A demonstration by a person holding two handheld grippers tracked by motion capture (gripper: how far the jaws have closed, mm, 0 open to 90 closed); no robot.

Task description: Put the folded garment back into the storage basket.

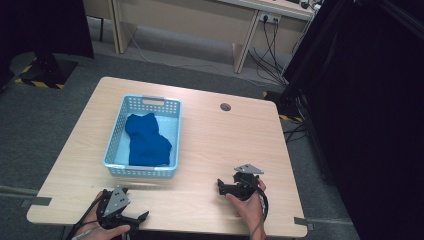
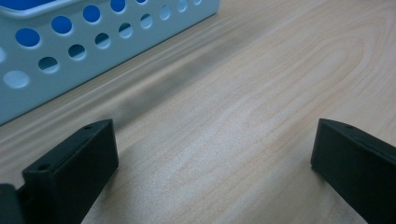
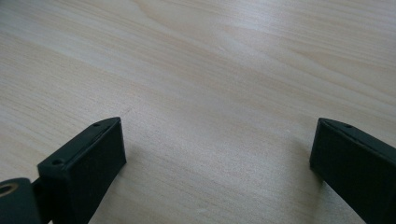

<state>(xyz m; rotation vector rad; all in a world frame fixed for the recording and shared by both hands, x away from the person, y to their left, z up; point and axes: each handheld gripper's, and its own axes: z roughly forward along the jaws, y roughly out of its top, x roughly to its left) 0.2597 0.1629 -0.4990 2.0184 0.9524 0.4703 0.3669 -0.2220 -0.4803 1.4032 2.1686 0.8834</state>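
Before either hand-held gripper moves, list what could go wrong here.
1. The basket looks light; the left hand-held gripper, open and close to its near wall, might push it across the table.
2. The blue cloth lies bunched inside; grabbing one fold may drag the basket along.

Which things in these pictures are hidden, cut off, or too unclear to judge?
- Cloth, high view: its underside and what garment it is; it lies crumpled in the basket.
- Basket, left gripper view: cut off by the top and left edges.
- Left gripper, high view: its jaws are dark and small near the bottom edge.
- Table hole: too small to judge.
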